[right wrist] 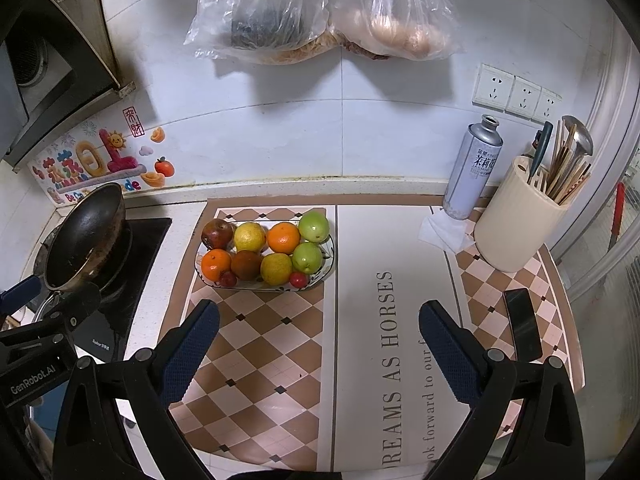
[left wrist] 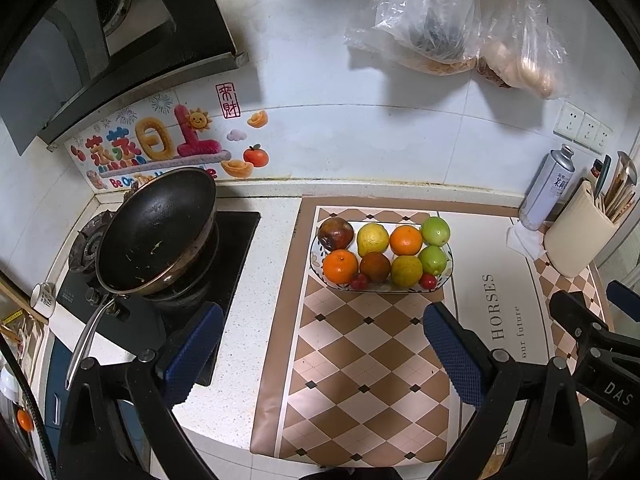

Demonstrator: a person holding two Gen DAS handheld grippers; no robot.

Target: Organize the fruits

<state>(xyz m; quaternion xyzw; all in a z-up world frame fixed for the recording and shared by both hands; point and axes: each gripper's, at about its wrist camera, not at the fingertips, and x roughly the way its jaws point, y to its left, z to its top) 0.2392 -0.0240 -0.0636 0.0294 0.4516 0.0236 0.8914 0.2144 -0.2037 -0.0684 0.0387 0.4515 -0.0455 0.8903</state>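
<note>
A patterned oval plate point(left wrist: 447, 278) point(right wrist: 330, 252) stands on the checkered mat and holds several fruits in two rows. The back row is a dark red fruit point(left wrist: 335, 233), a yellow one point(left wrist: 372, 239), an orange point(left wrist: 405, 239) and a green one point(left wrist: 435, 231). The front row is an orange point(left wrist: 340, 266), a brown fruit point(left wrist: 375, 267), a yellow one point(left wrist: 406, 271), a green one point(left wrist: 432, 260) and two small red fruits point(left wrist: 428, 281). My left gripper point(left wrist: 320, 316) is open and empty, held back from the plate. My right gripper point(right wrist: 320, 314) is open and empty, to the plate's right.
A black wok point(left wrist: 156, 230) sits on the gas stove at the left. A spray can point(right wrist: 474, 168), a cream utensil holder point(right wrist: 516, 224) and a folded tissue point(right wrist: 442, 234) stand at the back right. A dark phone point(right wrist: 522, 322) lies on the mat's right. Plastic bags point(right wrist: 320, 8) hang on the wall.
</note>
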